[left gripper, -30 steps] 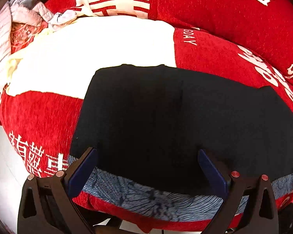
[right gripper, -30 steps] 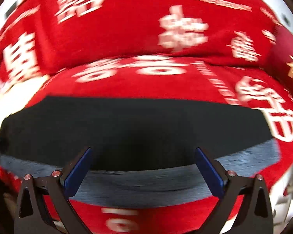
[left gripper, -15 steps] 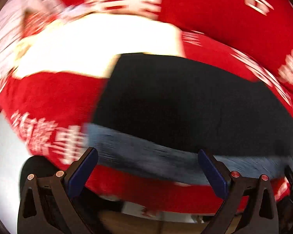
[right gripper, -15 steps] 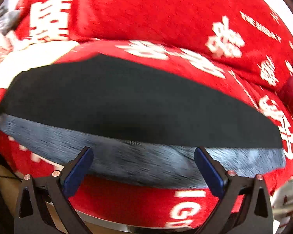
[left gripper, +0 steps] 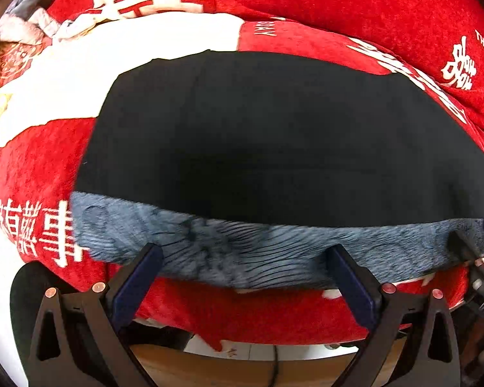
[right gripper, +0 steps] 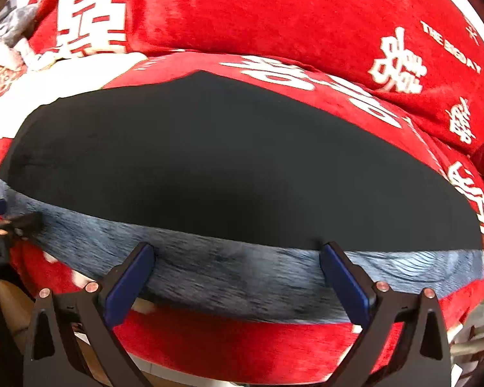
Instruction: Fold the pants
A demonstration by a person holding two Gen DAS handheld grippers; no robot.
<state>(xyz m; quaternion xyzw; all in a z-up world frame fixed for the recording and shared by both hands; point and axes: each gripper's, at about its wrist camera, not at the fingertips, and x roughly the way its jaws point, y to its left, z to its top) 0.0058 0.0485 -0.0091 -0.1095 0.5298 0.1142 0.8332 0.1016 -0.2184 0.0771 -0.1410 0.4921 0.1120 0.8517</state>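
Black pants (left gripper: 274, 135) lie folded flat on a red blanket (left gripper: 42, 161), with a blue-grey fleecy lining strip (left gripper: 242, 251) showing along the near edge. My left gripper (left gripper: 242, 277) is open and empty, hovering just before that near edge. My right gripper (right gripper: 238, 274) is open and empty over the same strip (right gripper: 242, 274) of the pants (right gripper: 226, 161). Each gripper shows at the edge of the other's view: the right one (left gripper: 477, 258) and the left one (right gripper: 3, 225).
The red blanket (right gripper: 274, 16) with white characters covers a bed and rises behind the pants. A white patch (left gripper: 113, 54) lies left of the pants. Crumpled clothes (left gripper: 16, 45) sit at the far left. Wooden floor (left gripper: 242, 367) shows below the bed edge.
Both grippers have pulled back toward the near edge of the bed; more of the blue-grey lining strip and the bed's front now show. Both stayed open.
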